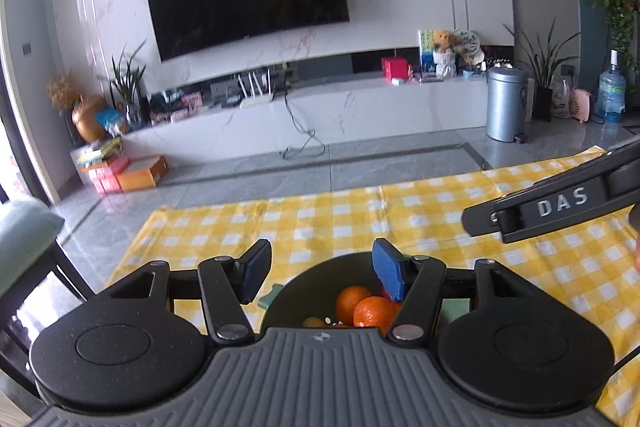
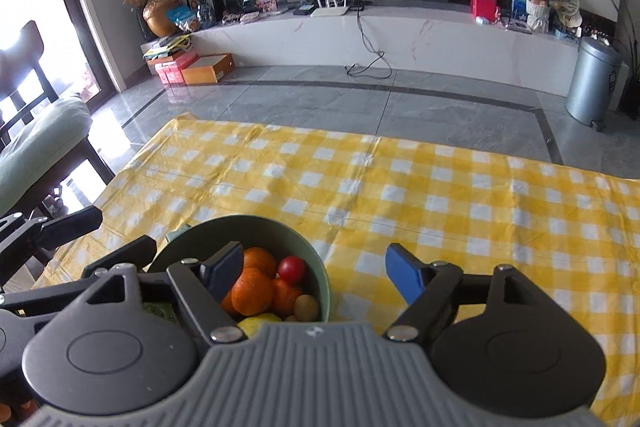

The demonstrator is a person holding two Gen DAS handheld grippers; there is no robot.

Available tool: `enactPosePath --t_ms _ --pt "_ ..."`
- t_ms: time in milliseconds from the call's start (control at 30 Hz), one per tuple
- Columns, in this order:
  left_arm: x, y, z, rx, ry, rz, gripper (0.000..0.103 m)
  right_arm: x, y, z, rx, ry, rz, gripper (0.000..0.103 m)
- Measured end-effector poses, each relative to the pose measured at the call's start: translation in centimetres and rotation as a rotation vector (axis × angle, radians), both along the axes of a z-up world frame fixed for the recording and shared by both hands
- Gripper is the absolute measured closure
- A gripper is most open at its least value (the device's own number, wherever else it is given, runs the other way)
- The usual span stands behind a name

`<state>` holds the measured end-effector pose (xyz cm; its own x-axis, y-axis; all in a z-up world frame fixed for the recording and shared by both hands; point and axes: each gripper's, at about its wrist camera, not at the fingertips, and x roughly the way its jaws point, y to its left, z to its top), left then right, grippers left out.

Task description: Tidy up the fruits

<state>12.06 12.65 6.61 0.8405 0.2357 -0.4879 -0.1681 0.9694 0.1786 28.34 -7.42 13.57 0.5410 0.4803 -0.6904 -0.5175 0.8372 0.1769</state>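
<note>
Bowl [image 2: 320, 279] half hidden behind tongs [image 2: 320, 277]

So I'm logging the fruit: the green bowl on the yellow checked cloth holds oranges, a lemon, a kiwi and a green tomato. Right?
Not quite. The tomato is red, not green, as the right wrist view shows. The rest stands: the green bowl on the yellow checked cloth holds oranges, a lemon and a kiwi.
</note>
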Motion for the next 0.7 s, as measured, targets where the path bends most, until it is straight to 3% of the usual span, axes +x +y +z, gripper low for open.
enactPosePath --t_ms 167,367,533,700 --pt "-2.2 -2.3 1.0 0.017 -0.036 -0.021 0.034 -4.7 -4.1 2.1 0.010 -0.157 -0.027 0.017" --pt "-5.0 -4.1 2.4 -0.056 -0.082 -0.060 0.034 -10.7 -8.1 2.8 0.030 -0.294 -0.030 0.007" --pt "-8.2 -4.4 1.9 -0.146 -0.133 -0.079 0.024 -14.4 -10.2 2.0 0.040 -0.348 -0.061 0.004" --pt "-10.1 -5.5 0.4 -0.095 -0.107 -0.015 0.017 -16.8 -11.6 0.5 0.048 -0.353 -0.098 0.005"
